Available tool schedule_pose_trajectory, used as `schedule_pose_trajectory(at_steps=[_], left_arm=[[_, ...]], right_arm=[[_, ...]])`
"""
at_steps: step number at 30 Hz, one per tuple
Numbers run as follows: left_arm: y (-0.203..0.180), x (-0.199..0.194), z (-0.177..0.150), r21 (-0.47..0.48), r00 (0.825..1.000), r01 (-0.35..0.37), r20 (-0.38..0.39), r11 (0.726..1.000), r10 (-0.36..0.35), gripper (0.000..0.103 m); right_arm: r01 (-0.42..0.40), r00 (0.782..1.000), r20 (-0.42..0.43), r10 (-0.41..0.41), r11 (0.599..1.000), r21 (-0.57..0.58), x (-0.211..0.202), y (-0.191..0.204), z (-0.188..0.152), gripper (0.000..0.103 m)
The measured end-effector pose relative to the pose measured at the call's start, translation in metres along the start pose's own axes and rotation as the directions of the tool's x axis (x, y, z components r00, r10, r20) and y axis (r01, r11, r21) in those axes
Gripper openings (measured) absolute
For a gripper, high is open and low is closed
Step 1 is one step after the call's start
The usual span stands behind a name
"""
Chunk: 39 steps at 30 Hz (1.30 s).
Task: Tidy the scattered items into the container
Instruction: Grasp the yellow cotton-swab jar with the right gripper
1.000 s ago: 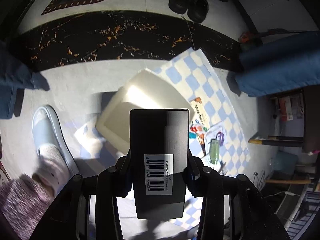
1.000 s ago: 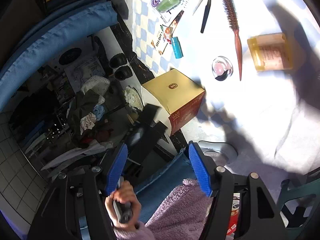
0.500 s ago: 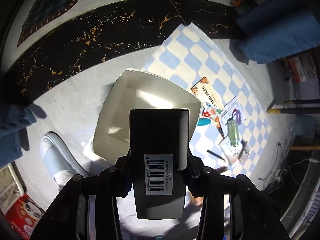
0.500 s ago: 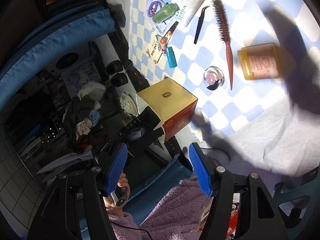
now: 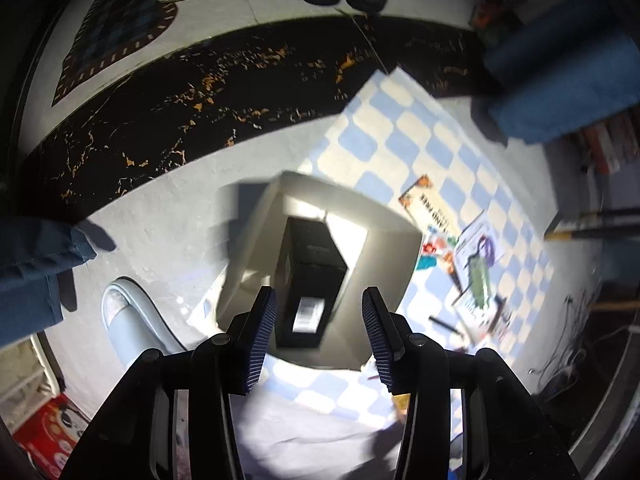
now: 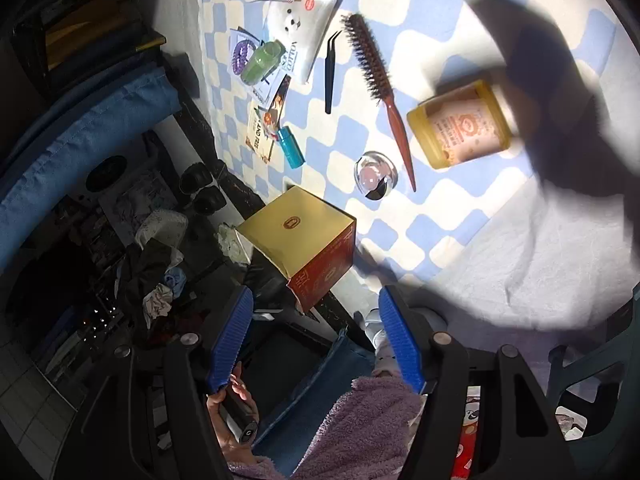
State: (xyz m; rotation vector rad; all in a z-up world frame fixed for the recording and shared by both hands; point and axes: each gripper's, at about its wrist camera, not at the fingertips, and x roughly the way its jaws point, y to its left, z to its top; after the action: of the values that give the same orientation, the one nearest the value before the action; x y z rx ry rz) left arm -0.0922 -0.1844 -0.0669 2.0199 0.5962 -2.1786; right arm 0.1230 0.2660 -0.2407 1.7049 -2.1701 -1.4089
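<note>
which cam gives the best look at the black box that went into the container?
Left wrist. It looks straight down into the open white container and shows the black box inside, barcode label up, below the opening left claw. The right wrist view shows only the container's outside, so the box is hidden.

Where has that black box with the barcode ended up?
In the left wrist view the black box lies inside the open carton at the blue-checked cloth's edge, below the opening left hand-held gripper, no longer gripped.
</note>
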Motion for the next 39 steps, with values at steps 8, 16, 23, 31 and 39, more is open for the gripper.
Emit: schedule_pose_trajectory(at_steps=[8,16,23,31,39], left_arm=[[-0.015,-0.019,-0.018,0.055,0.998,0.06,-0.01,0.997,-0.059,0.078],[-0.064,-0.012,-0.051,0.343,0.989,0.029,-0.146,0.939,0.023,0.078],[-0.083,-0.03,-0.079,0.425,0.977,0.194,-0.161,0.884,-0.137,0.098],[-0.07,-0.032,-0.092,0.388,0.942,0.316,-0.238,0.866,-0.237,0.103],[-0.068,-0.033,-0.107,0.357,0.93,0.343,-0.26,0.869,-0.26,0.103]], right_arm=[[0.02,0.998,0.061,-0.022,0.999,0.025,-0.008,-0.014,0.019,0.066],[0.316,0.938,0.154,-0.312,0.949,-0.004,-0.01,-0.036,0.059,0.066],[0.556,0.83,0.123,-0.544,0.79,-0.26,0.037,-0.024,0.066,0.066],[0.759,0.528,0.395,-0.752,0.208,-0.617,0.102,-0.004,0.046,0.066],[0.695,0.369,0.503,-0.782,-0.127,-0.708,0.157,-0.014,0.036,0.07]])
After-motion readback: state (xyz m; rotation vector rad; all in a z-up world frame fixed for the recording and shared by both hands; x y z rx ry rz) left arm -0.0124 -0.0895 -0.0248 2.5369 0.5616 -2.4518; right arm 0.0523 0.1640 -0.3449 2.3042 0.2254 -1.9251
